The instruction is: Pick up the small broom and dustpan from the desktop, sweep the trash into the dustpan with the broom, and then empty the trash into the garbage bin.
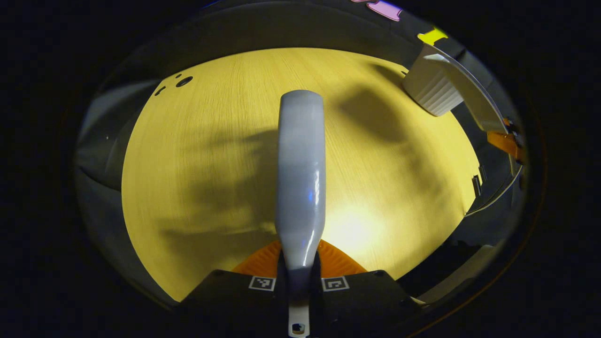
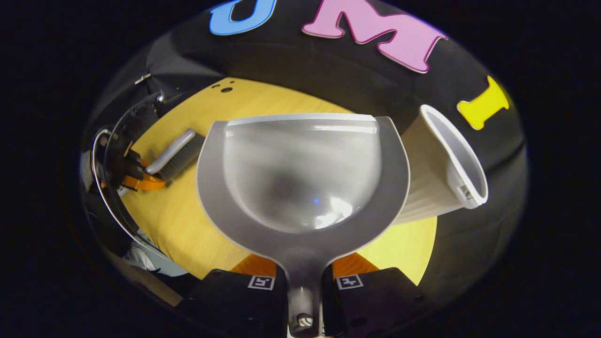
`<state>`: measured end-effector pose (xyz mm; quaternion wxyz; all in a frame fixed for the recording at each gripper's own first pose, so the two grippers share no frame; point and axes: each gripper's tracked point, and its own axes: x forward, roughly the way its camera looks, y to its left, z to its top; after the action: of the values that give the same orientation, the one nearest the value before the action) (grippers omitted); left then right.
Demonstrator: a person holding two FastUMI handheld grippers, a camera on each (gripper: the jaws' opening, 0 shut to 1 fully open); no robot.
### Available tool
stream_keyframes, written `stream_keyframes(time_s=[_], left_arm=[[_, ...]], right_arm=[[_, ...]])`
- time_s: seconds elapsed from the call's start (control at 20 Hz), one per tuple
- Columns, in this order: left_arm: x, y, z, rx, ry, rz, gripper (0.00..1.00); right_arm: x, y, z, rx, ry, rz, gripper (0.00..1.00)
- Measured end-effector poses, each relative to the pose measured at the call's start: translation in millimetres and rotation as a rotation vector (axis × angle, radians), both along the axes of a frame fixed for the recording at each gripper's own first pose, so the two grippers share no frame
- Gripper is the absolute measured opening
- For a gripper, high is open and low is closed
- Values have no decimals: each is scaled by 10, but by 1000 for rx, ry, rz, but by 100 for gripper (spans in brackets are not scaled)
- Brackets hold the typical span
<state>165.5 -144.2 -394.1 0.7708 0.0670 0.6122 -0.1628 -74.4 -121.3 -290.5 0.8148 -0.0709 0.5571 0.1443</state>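
In the left gripper view my left gripper (image 1: 299, 267) is shut on the handle of the small grey broom (image 1: 300, 169), which points forward over the wooden desktop (image 1: 197, 164). In the right gripper view my right gripper (image 2: 304, 277) is shut on the handle of the grey dustpan (image 2: 300, 173), held above the desk with its scoop looking empty. The white ribbed garbage bin (image 2: 441, 169) stands just right of the dustpan. To the far left in the same view, the broom (image 2: 176, 152) lies low over the desk in the left gripper (image 2: 145, 180). No trash is visible on the desk.
In the left gripper view the bin (image 1: 432, 89) stands at the desk's far right corner, with the dustpan's edge (image 1: 469, 94) and the right gripper (image 1: 504, 141) beside it. Small dark holes (image 1: 184, 81) mark the desk's far left. Black cloth walls ring the desk.
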Motion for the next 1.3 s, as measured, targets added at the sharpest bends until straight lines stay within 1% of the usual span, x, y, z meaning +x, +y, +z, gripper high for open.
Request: stream_keyframes(time_s=[0.1, 0.35, 0.5, 0.6, 0.8, 1.05, 1.1, 1.15, 1.2, 1.25, 1.3], left_arm=[[2, -3, 11, 11, 11, 6, 21], [-3, -13, -34, 50, 34, 12, 21], [-7, -3, -77, 84, 52, 7, 21], [11, -6, -85, 103, 57, 1, 21], [45, -32, -105, 144, 69, 6, 22], [119, -85, -101, 172, 78, 8, 22], [116, -87, -108, 180, 79, 2, 22], [125, -100, -106, 189, 81, -4, 22], [121, -121, -111, 196, 81, -10, 22], [124, -136, -117, 202, 83, -15, 23], [121, -137, -103, 208, 85, -20, 23]], right_arm=[[-140, 67, -166, -3, 51, 2, 33], [-384, 93, -527, 24, 179, -57, 33], [-454, 60, -626, 25, 240, -64, 33], [-488, 55, -589, 29, 279, -63, 33], [-458, 46, -558, 42, 319, -56, 33], [-471, 22, -553, 63, 352, -49, 33], [-463, 20, -545, 70, 358, -53, 27], [-451, 7, -540, 71, 358, -54, 34], [-463, 10, -546, 70, 356, -54, 27], [-474, 13, -551, 69, 358, -53, 35], [-465, 12, -548, 70, 357, -54, 36]])
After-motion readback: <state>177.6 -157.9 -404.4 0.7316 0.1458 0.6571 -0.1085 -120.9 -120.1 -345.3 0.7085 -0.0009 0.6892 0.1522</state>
